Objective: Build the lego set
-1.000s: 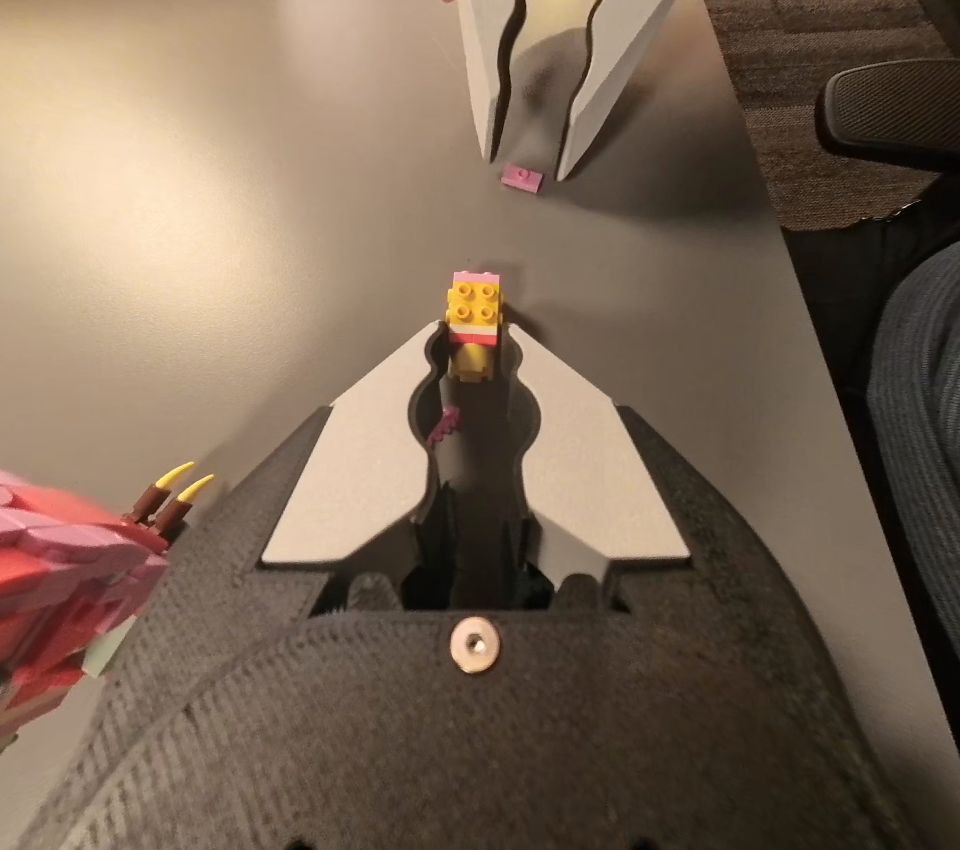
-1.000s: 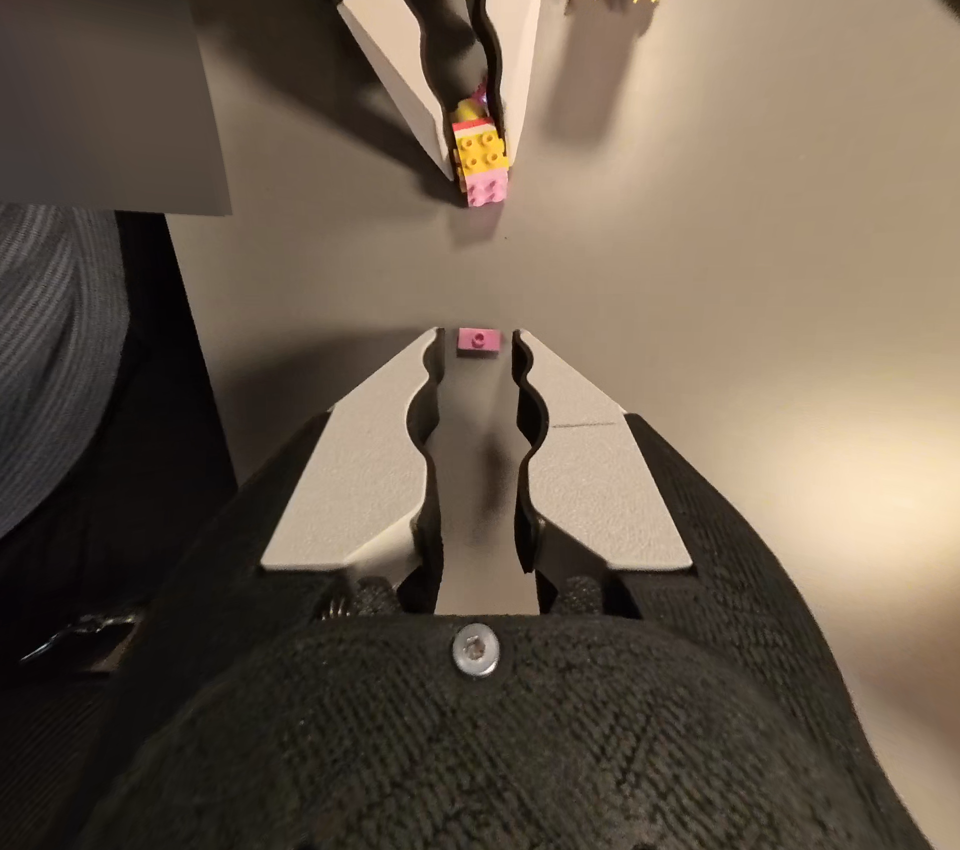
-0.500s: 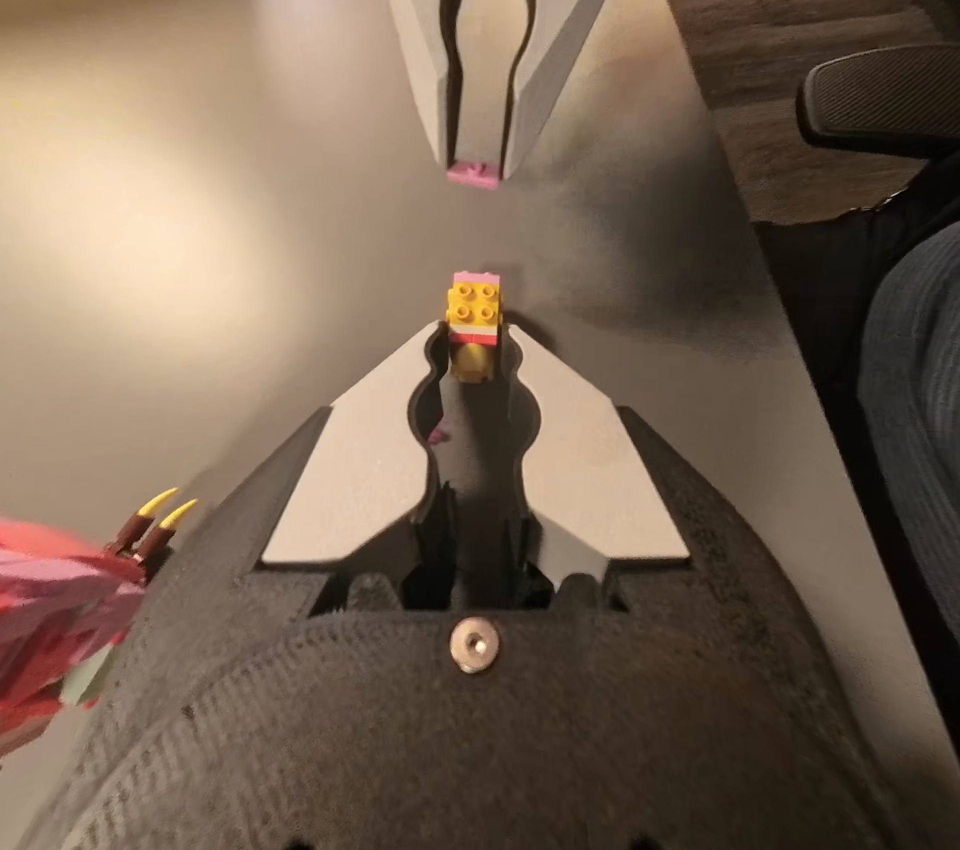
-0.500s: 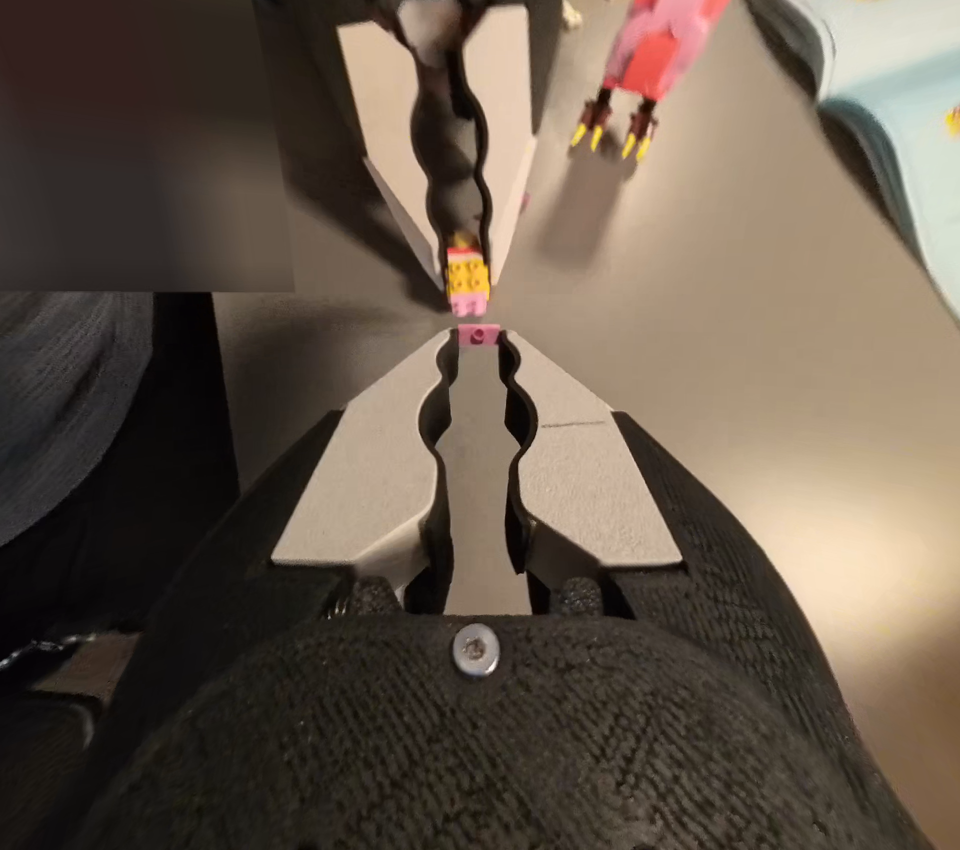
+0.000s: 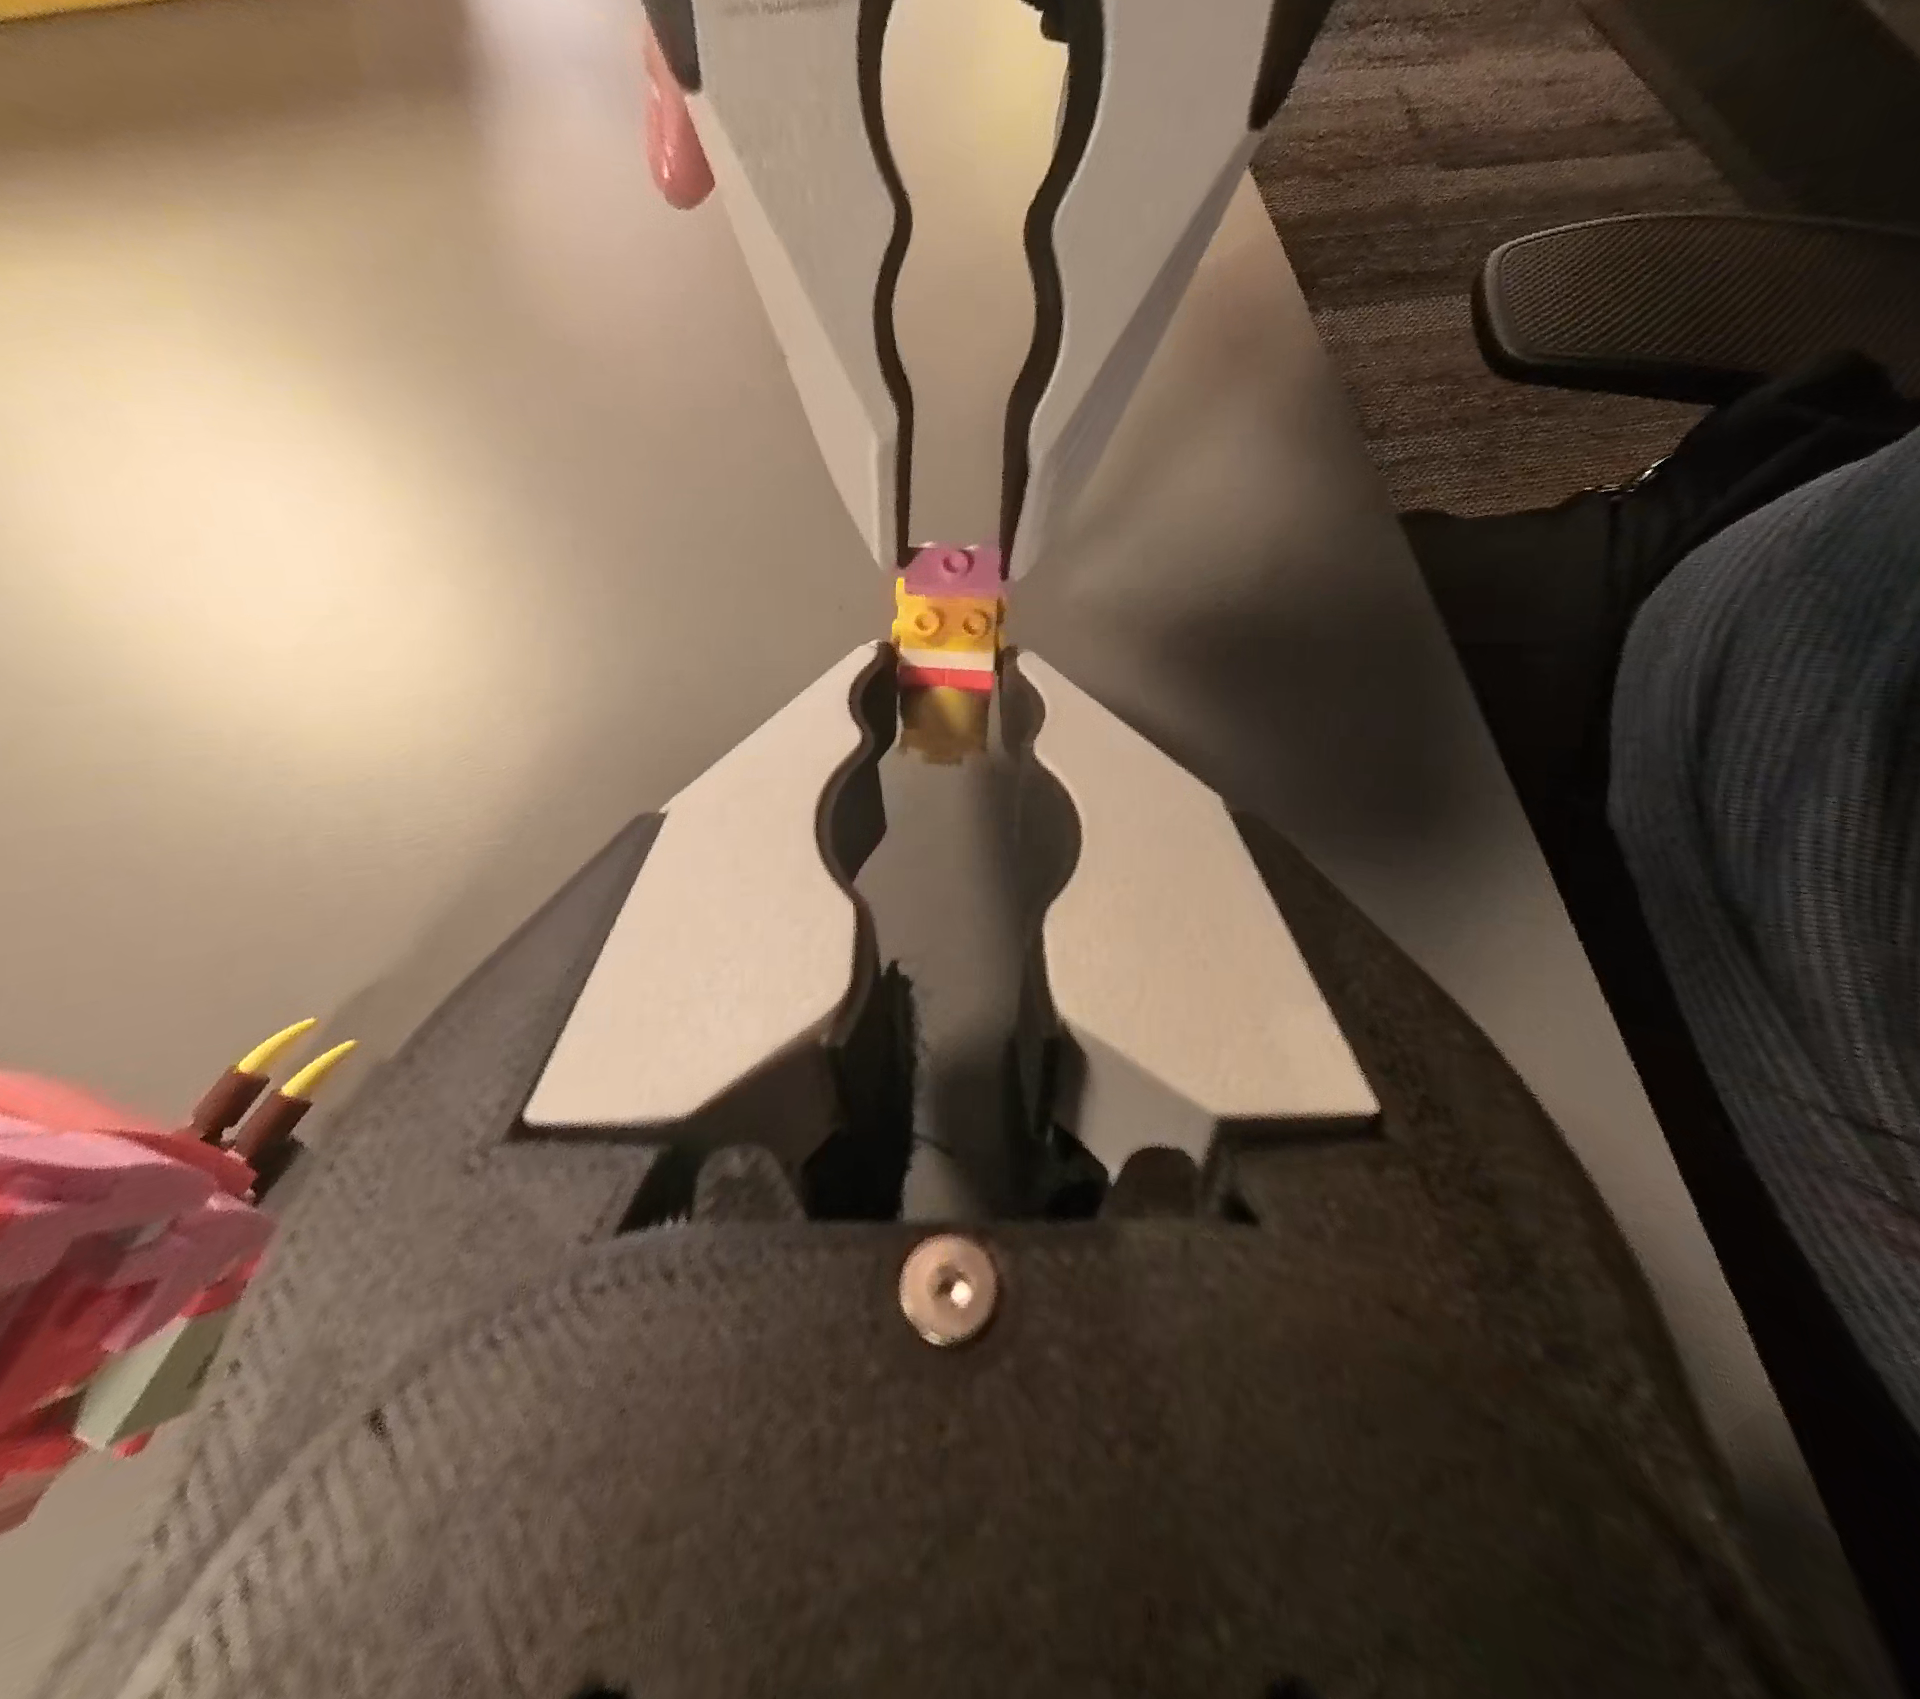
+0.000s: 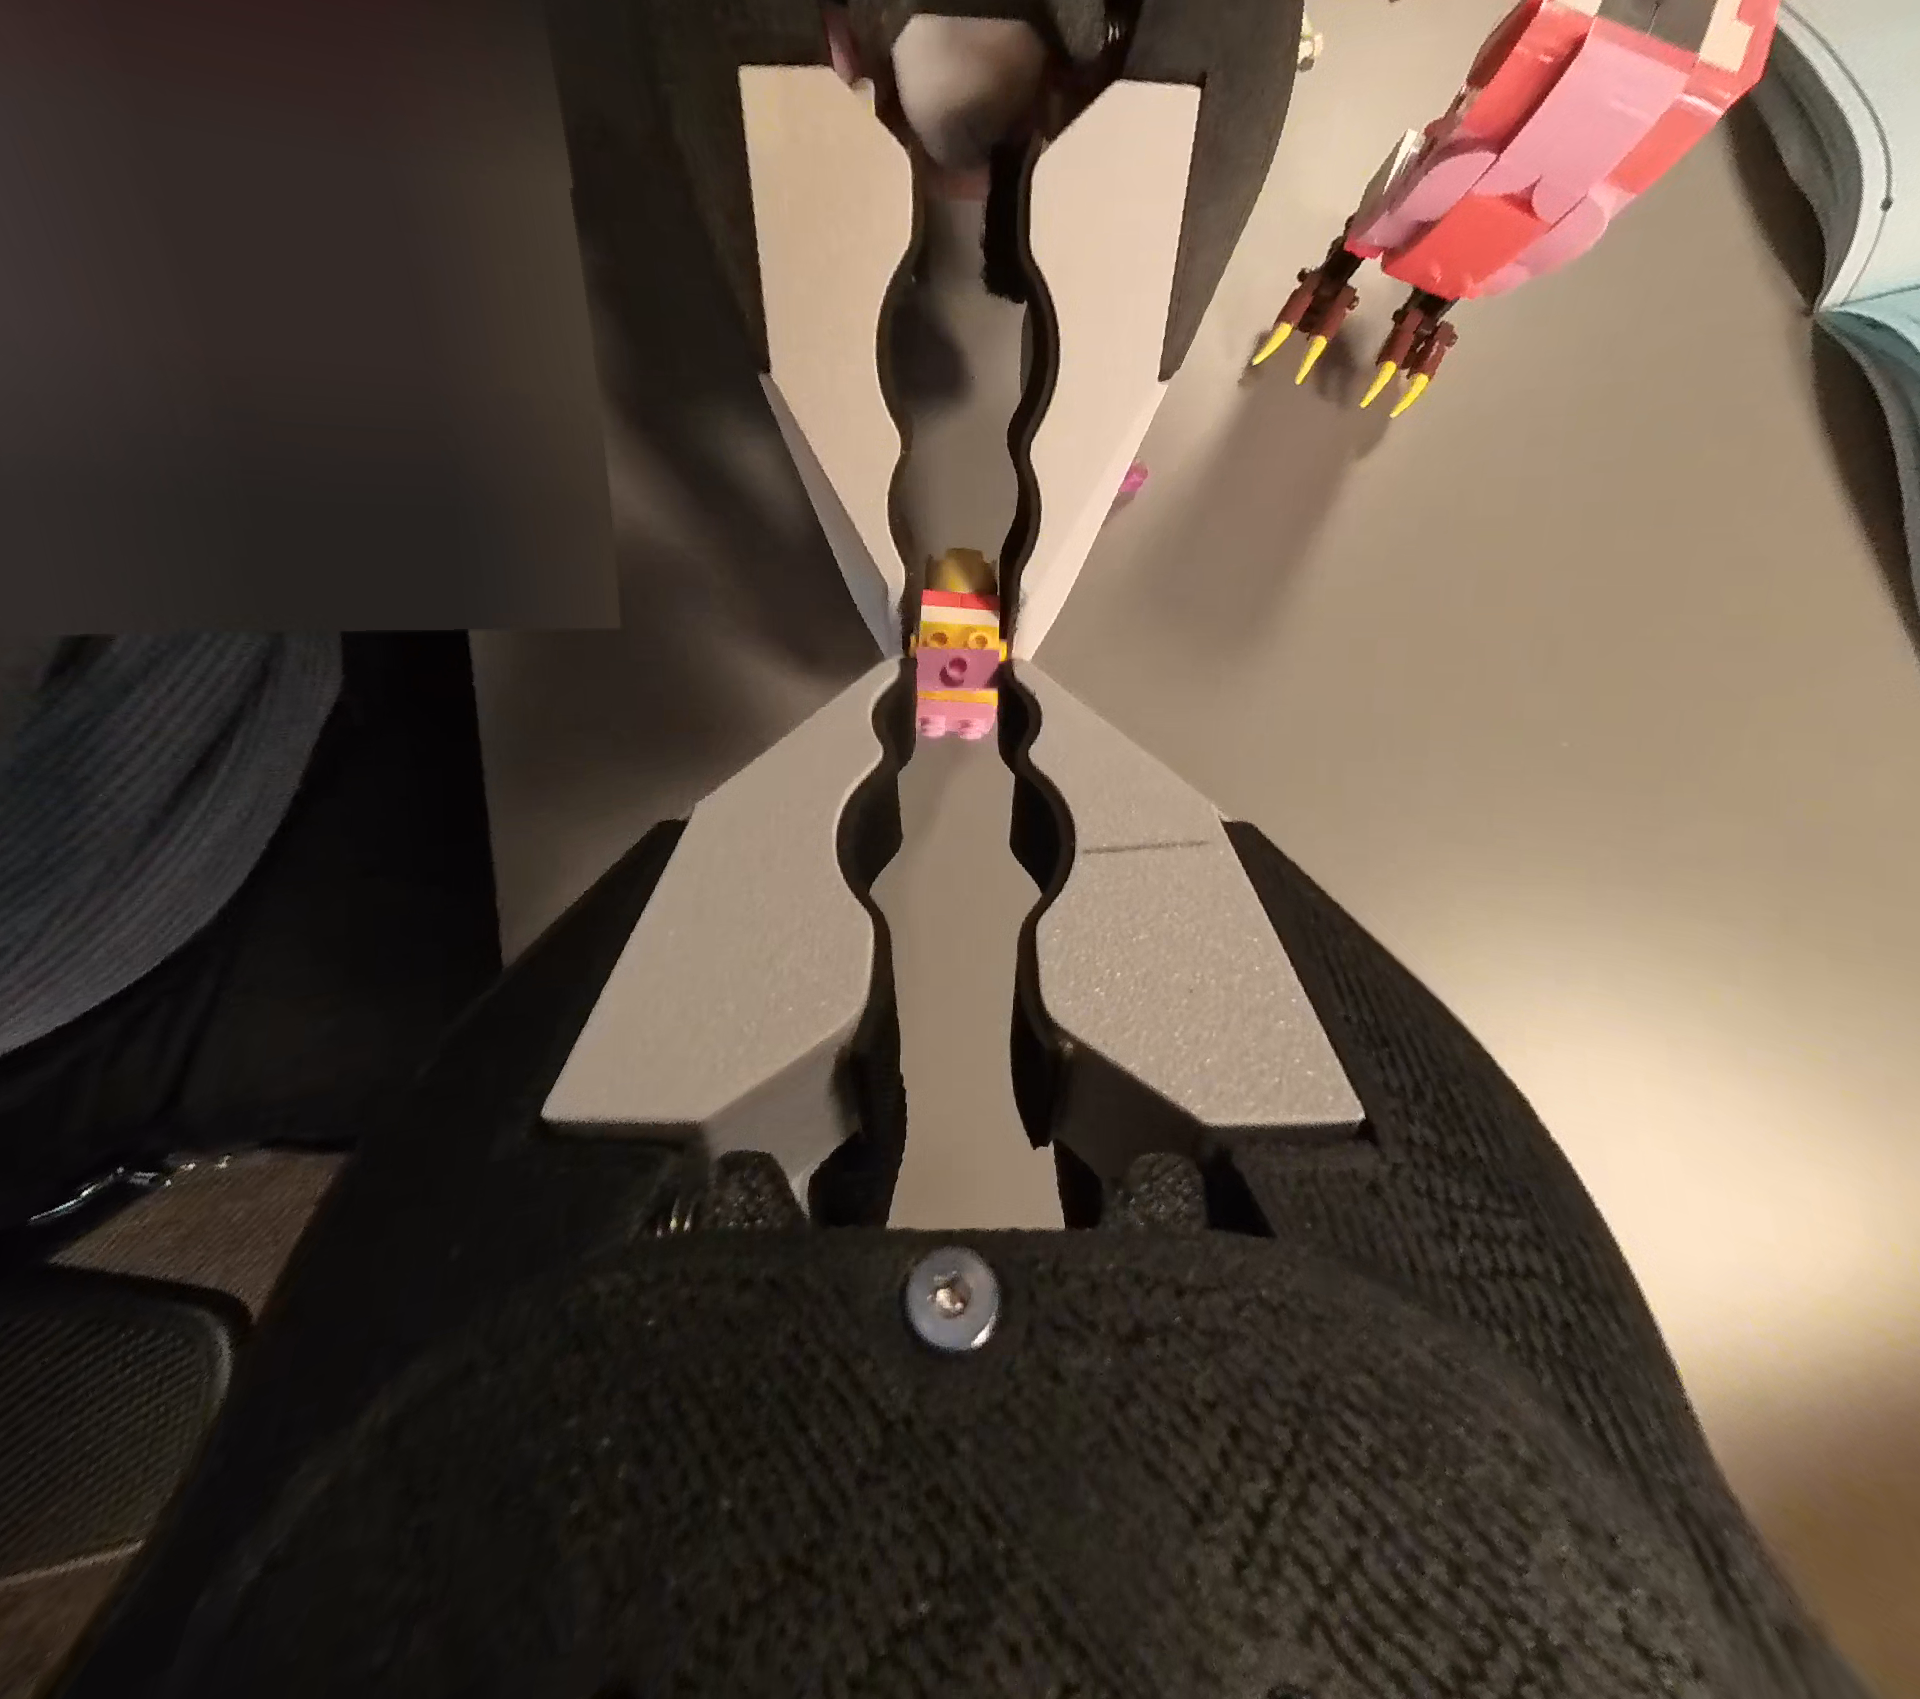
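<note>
The left gripper (image 5: 948,662) clamps a small yellow brick stack (image 5: 948,626); the right gripper (image 6: 958,681) pinches a pink plate (image 6: 954,670) against its end, above the table (image 5: 364,506). Slight misalignment could twist the plate loose.

No readable text, labels, brands, numbers or signs in either view.

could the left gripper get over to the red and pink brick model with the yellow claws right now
Probably not as things stand. The left gripper is shut on a small brick stack; the model itself lies unblocked on the table.
</note>
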A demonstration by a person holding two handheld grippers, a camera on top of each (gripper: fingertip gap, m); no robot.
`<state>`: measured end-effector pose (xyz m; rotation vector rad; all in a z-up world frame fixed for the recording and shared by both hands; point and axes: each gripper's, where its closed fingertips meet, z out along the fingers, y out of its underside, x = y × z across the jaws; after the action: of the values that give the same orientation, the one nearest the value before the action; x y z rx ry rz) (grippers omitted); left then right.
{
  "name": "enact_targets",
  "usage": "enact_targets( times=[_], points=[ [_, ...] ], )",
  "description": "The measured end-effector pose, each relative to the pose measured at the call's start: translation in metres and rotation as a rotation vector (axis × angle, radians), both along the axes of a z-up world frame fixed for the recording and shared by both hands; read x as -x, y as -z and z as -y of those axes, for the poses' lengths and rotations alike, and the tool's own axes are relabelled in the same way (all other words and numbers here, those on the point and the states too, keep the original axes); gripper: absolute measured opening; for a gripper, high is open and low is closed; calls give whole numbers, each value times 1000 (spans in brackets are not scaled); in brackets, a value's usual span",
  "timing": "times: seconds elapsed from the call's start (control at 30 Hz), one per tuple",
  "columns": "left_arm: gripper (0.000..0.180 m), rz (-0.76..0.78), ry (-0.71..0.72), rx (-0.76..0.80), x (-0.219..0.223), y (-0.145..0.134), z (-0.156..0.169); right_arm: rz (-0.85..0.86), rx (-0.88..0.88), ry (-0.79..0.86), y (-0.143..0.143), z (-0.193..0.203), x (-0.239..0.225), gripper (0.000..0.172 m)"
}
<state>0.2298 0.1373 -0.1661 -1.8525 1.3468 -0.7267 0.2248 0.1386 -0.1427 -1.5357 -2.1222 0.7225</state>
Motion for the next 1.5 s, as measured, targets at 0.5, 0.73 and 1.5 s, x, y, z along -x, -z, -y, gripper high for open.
enact_targets(
  times=[0.5,0.73,1.5],
  points=[
    [18,20,-5,1,1,-2,-1,28,18,18,2,-2,-1,14],
    [18,23,-8,0,2,-3,-2,25,22,25,1,-2,0,14],
    [18,34,-28,2,4,-4,-5,-4,11,49,-1,-8,3,26]
  ],
)
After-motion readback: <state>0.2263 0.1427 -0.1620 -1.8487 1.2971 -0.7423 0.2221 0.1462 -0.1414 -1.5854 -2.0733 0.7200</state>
